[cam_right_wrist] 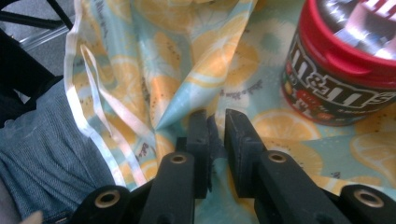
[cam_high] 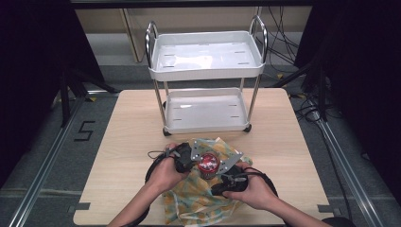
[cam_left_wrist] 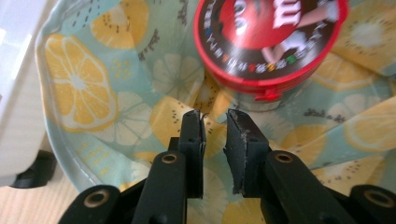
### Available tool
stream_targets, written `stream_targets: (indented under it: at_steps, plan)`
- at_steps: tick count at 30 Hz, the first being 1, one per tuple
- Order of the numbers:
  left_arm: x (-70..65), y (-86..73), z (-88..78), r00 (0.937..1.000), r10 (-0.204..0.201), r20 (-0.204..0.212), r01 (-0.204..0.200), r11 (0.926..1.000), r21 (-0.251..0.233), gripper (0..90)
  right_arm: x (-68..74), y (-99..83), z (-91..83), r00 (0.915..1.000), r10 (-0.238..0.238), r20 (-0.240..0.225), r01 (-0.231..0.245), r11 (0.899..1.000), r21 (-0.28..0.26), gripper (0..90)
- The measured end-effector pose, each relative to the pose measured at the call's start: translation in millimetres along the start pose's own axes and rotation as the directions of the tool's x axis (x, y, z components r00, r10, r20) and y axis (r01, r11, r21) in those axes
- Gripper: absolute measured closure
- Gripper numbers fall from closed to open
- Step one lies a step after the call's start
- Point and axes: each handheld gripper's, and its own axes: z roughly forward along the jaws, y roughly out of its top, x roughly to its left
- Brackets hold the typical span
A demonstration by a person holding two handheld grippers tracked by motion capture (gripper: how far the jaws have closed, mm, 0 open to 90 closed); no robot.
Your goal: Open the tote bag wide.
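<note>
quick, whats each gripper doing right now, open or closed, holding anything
Left gripper: nearly closed, pinching a fold of the lemon-print cloth.
Right gripper: nearly closed, pinching a fold of the same cloth, beside the red-lidded candy jar.

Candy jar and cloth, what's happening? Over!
Left gripper and right gripper each pinch the cloth. Candy jar stands on it, lid on. White cart behind, apart.
</note>
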Motion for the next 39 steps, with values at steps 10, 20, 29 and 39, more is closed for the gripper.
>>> stream_targets:
  at_steps: [10, 20, 29, 39]
  plan:
    - [-4.4, -0.7, -0.9, 1.0000, -0.003, 0.010, 0.003, 1.0000, -0.008, 72.4, -4.3, 1.6, -7.0, 0.9988, 0.046, 0.020, -0.045, 0.999, -0.031, 71.1]
    - [-3.2, -0.7, -11.7, 0.9998, -0.015, -0.009, 0.015, 0.9994, -0.032, 65.7, -20.6, 5.3, -34.0, 0.9896, 0.097, 0.106, -0.085, 0.990, -0.112, 61.1]
    - [-0.9, -2.8, -29.4, 0.9976, -0.068, -0.016, 0.066, 0.9927, -0.101, 52.9, -37.6, 8.3, -40.9, 0.9862, 0.078, 0.146, -0.055, 0.987, -0.154, 51.9]
    - [-13.3, -8.3, -45.1, 0.9940, -0.109, -0.005, 0.106, 0.9774, -0.183, 46.1, -49.5, 13.2, -40.3, 0.9912, 0.034, 0.127, -0.010, 0.983, -0.185, 46.5]
